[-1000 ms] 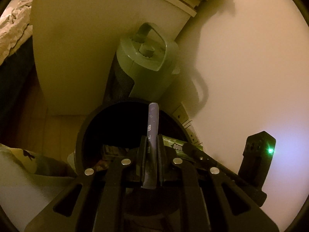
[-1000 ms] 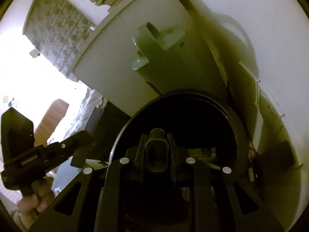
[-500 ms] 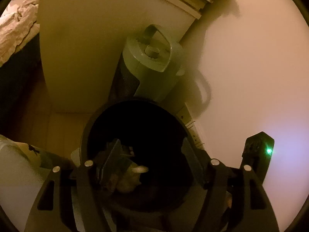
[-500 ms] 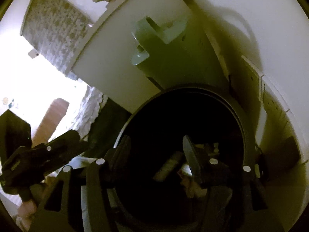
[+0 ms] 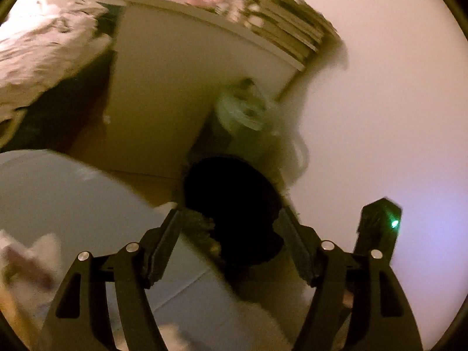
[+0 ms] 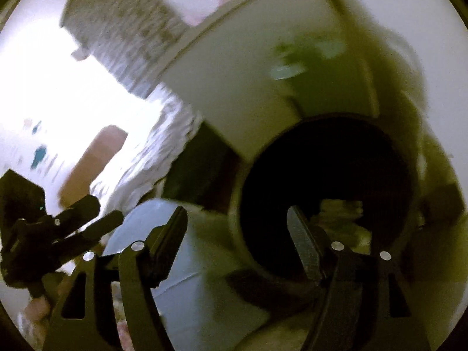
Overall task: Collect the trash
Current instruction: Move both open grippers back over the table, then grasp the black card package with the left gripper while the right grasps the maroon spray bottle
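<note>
A round black trash bin (image 5: 234, 201) stands on the floor against the wall; it also shows in the right wrist view (image 6: 324, 181), with some trash (image 6: 340, 207) dimly visible inside. My left gripper (image 5: 229, 231) is open and empty, above and back from the bin's near rim. My right gripper (image 6: 237, 231) is open and empty, to the left of the bin's mouth. The left gripper's body (image 6: 44, 228) shows at the left of the right wrist view. Both views are blurred.
A white cabinet (image 5: 175, 102) with stacked books (image 5: 286, 29) on top stands behind the bin. A green tower appliance (image 5: 245, 111) sits between them. A white rounded surface (image 5: 73, 199) lies at the lower left, a bed (image 5: 38, 55) at the far left.
Both grippers opened and dropped their items into the bin: the left a thin stick-like piece, the right a small green tube. Both have since pulled back and leftward from the bin.
</note>
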`<state>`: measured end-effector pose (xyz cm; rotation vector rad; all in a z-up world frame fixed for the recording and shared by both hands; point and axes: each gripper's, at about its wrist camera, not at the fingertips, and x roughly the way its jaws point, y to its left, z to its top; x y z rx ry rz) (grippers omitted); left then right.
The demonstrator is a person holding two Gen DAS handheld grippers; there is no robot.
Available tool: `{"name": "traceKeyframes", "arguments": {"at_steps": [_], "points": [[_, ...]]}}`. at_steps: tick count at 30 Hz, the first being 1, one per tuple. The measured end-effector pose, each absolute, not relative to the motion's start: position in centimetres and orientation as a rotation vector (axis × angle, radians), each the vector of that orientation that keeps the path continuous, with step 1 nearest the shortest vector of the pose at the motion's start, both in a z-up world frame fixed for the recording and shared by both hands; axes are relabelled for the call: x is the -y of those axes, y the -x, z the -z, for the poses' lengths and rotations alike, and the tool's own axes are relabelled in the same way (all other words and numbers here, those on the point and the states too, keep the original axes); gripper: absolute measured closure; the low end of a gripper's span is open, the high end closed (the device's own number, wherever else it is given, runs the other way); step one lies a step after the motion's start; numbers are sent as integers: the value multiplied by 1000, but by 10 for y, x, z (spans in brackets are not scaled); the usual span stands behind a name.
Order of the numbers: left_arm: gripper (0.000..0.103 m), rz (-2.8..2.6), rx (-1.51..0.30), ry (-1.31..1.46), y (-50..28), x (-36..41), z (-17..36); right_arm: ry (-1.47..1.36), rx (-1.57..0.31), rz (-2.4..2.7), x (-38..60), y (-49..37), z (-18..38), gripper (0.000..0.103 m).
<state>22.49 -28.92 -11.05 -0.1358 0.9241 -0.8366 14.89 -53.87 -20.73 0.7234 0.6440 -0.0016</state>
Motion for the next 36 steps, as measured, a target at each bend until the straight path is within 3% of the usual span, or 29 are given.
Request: {"name": "traceKeyframes", "arguments": {"at_steps": [9, 11, 12, 23, 26, 29, 33, 36], "points": [[33, 452, -868, -10, -224, 113, 130, -431, -761, -273, 403, -195, 171, 33], [20, 375, -878, -70, -227, 82, 141, -355, -794, -322, 369, -209, 167, 33], [19, 347, -877, -100, -229, 70, 146, -315, -810, -347, 352, -217, 165, 33], [18, 325, -944, -382, -261, 33, 198, -2, -999, -459, 236, -288, 186, 33], [18, 382, -938, -349, -264, 29, 199, 47, -1032, -453, 228, -299, 198, 33], [20, 415, -949, -291, -272, 28, 202, 77, -1062, -451, 222, -306, 206, 42], [23, 440, -941, -262, -270, 32, 203, 69, -1060, -469, 220, -309, 208, 63], [21, 471, -943, -283, -265, 39, 203, 59, -1057, -463, 217, -310, 210, 65]]}}
